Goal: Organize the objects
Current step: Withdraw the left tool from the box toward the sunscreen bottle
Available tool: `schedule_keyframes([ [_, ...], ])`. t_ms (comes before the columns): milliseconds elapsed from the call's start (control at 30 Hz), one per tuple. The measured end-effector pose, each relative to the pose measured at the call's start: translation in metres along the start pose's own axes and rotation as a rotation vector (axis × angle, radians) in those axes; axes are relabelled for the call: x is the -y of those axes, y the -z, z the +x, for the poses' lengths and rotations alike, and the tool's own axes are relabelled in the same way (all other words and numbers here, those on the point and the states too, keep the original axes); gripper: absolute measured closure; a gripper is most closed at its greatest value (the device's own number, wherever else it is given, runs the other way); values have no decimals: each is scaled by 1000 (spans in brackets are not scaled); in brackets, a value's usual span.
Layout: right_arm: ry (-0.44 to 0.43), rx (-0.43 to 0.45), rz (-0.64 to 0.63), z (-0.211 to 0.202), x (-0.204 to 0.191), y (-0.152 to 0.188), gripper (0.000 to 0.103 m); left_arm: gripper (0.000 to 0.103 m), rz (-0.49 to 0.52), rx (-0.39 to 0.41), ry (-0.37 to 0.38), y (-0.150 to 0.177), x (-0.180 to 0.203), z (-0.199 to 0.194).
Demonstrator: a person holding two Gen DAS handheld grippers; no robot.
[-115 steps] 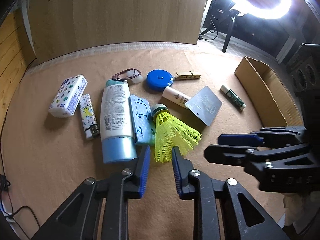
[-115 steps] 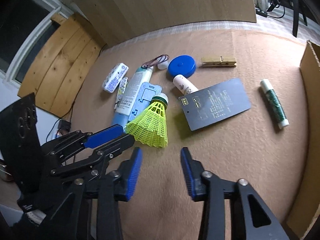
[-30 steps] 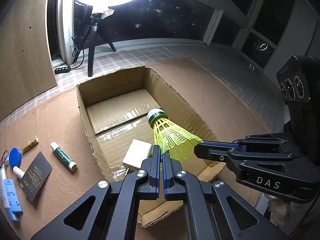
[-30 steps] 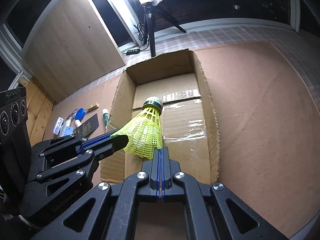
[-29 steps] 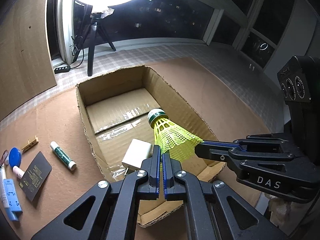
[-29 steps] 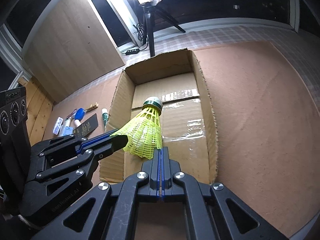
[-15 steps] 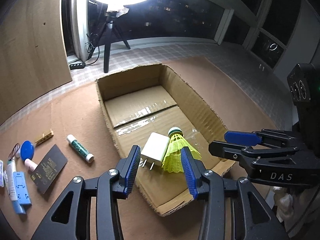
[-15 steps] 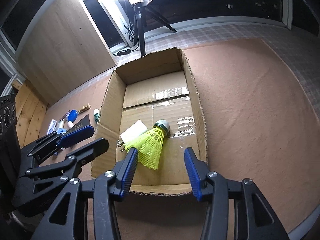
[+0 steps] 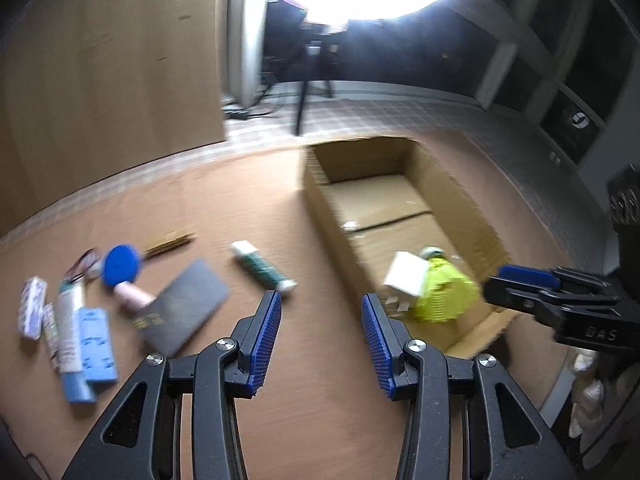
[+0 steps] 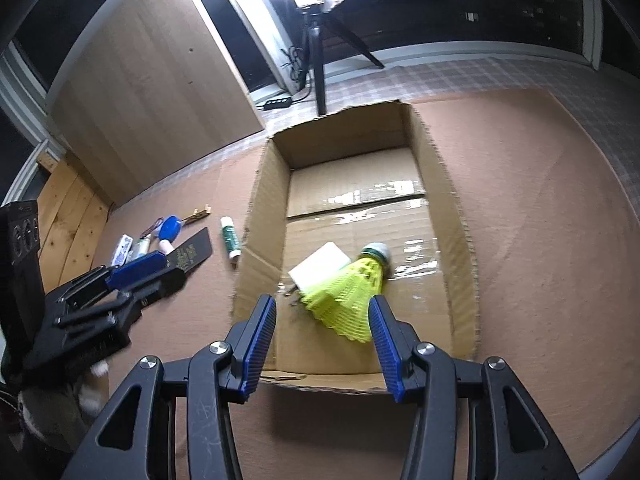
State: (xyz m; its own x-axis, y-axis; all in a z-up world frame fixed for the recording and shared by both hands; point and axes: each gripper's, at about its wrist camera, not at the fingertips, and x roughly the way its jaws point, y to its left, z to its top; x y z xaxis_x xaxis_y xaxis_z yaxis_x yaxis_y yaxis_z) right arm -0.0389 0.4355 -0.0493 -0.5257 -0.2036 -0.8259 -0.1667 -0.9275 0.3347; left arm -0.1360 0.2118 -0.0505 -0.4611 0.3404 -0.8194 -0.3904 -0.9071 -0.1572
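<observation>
A yellow shuttlecock point(image 10: 352, 290) lies on its side inside the open cardboard box point(image 10: 262, 220), against a white charger point(image 10: 318, 266). My right gripper point(image 10: 322, 314) hovers open just above the box's near end, with nothing pressed between its pads. In the blurred left wrist view the shuttlecock point(image 9: 444, 288) and charger point(image 9: 406, 276) sit in the box point(image 9: 320, 208) at the right. My left gripper point(image 9: 320, 316) is open and empty over the brown mat, left of the box. The right gripper point(image 9: 520, 284) shows at that view's right edge.
Left of the box on the mat lie a green glue stick point(image 9: 262, 268), a dark card point(image 9: 184, 312), a blue round disc point(image 9: 118, 265), a wooden clothespin point(image 9: 170, 239), a pink-capped tube point(image 9: 130, 295), a blue bottle point(image 9: 72, 344) and a tissue pack point(image 9: 32, 312). A ring light on a tripod point(image 10: 316, 52) stands behind the box.
Both grippers opened and let go of the shuttlecock, which dropped into the box beside the charger. The left gripper has since swung left, away from the box; the right has barely moved.
</observation>
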Motion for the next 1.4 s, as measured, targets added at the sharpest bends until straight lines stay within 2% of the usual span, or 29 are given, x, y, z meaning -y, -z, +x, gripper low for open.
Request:
schedule_keyframes([
  [167, -22, -3, -11, 5, -19, 0, 59, 58, -90, -26, -68, 2, -63, -8],
  [400, -47, -15, -20, 16, -40, 0, 59, 58, -272, -65, -132, 8, -173, -14],
  [533, -57, -24, -21, 23, -50, 0, 59, 58, -322, -97, -177, 6, -216, -6],
  [633, -62, -31, -28, 27, -58, 0, 59, 58, -363, -107, -184, 6, -241, 1],
  [1000, -53, -52, -26, 34, -65, 1, 59, 57, -427, -160, -149, 5, -277, 32],
  [1300, -66, -74, -12, 44, -62, 1, 59, 57, -388, -166, -179, 5, -275, 40],
  [1400, -72, -80, -18, 47, -65, 0, 59, 56, -408, -184, -166, 9, -277, 47],
])
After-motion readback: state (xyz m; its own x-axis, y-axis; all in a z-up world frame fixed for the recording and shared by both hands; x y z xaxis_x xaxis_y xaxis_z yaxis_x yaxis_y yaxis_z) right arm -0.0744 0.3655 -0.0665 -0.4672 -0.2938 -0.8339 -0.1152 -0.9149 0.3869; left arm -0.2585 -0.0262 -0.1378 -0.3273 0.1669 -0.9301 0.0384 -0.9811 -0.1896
